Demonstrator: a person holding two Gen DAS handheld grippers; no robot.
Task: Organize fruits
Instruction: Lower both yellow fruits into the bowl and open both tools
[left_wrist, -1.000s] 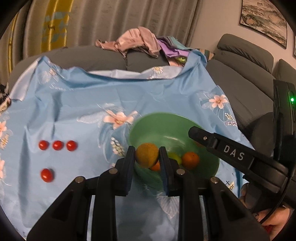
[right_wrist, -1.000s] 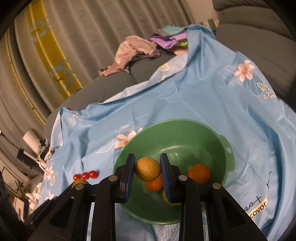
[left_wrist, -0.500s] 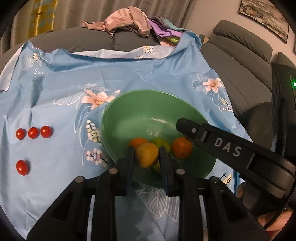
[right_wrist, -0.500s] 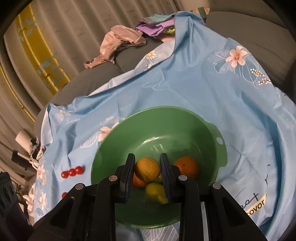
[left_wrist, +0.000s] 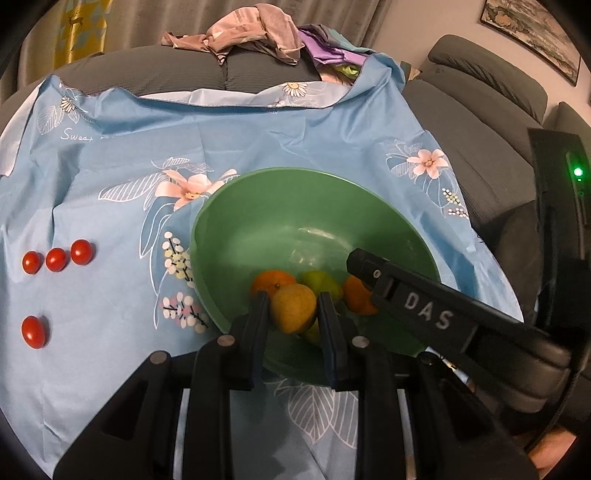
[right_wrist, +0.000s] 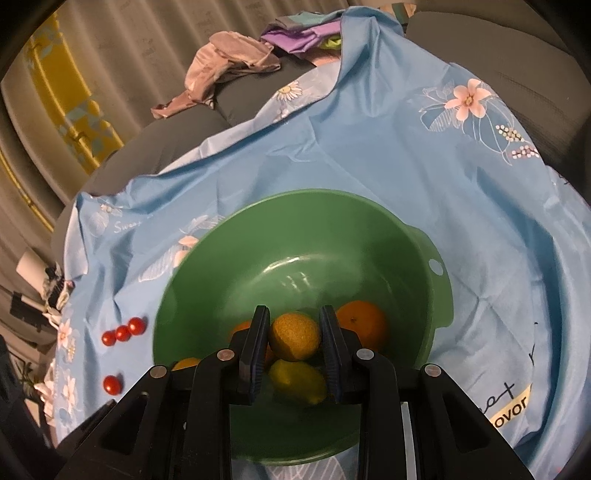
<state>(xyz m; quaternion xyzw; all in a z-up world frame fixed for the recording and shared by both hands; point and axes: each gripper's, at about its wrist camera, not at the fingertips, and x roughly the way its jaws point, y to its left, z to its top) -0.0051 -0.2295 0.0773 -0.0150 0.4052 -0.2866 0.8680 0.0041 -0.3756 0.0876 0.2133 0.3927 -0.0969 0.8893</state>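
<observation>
A green bowl (left_wrist: 295, 173) (right_wrist: 295, 194) stands on a blue flowered cloth (left_wrist: 258, 129). My left gripper (left_wrist: 293, 314) is shut on a yellow-brown fruit (left_wrist: 293, 308) just above the bowl's near side. My right gripper (right_wrist: 293, 339) is shut on a rounder yellow-brown fruit (right_wrist: 293, 336) over the bowl's middle. One of its fingers (left_wrist: 406, 295) reaches in from the right in the left wrist view. Two oranges (left_wrist: 271, 282) (right_wrist: 364, 325) and a yellow-green fruit (right_wrist: 297, 382) lie in the bowl.
Several red cherry tomatoes (left_wrist: 56, 259) (right_wrist: 122, 332) lie on the cloth left of the bowl, three in a row and one (left_wrist: 34, 326) nearer. Crumpled clothes (left_wrist: 255, 26) sit on the grey sofa (left_wrist: 480, 129) behind. Curtains hang at the back.
Both grippers have sunk toward the bowl with their fruits still held. The bowl now fills more of each view, and the fruits hang lower over it.
</observation>
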